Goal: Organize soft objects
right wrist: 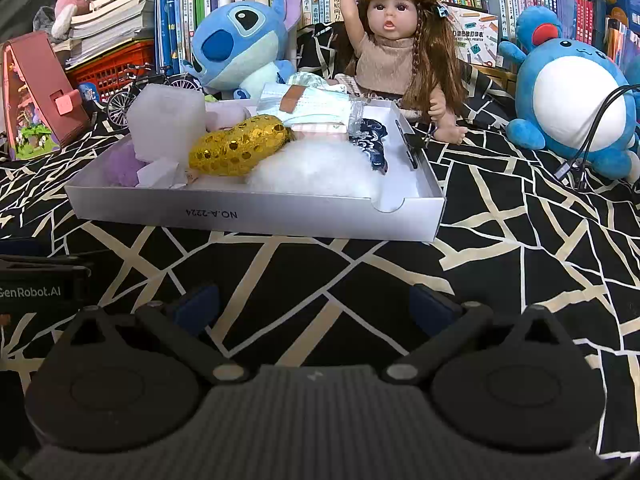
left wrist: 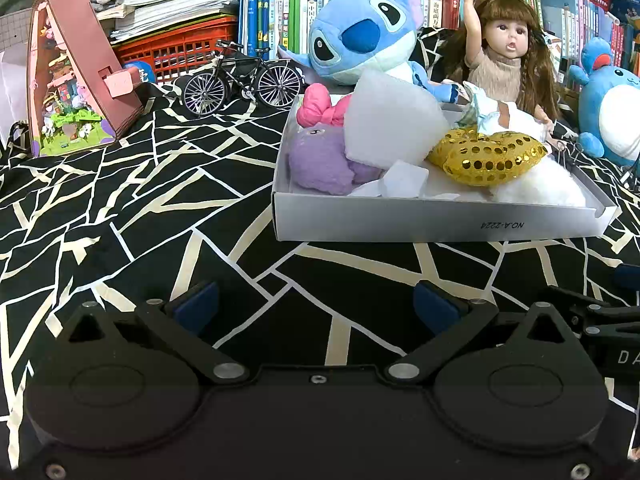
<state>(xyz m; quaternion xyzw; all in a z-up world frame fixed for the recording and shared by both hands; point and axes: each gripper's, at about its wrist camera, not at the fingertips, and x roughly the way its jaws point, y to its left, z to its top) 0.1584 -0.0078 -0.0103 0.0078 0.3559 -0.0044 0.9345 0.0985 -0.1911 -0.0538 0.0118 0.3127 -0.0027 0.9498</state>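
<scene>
We see both claws — the left gripper (left wrist: 316,304) and right gripper (right wrist: 316,304) — spread wide and empty on our side of the white tray (left wrist: 440,222), which holds the gold sequin pouch (left wrist: 486,158), purple plush (left wrist: 320,160) and white fluff (right wrist: 312,168).

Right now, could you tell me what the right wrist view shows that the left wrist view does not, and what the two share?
Only the right wrist view shows the dark blue patterned cloth inside the box near its right wall, and the black cables draped over the round blue plush.

Only the left wrist view shows the pink bow-shaped soft piece at the box's far left corner.

Both show the white box, the gold sequin pouch, white fluff, purple plush, the doll, and open, empty tongs over the patterned cloth.
</scene>
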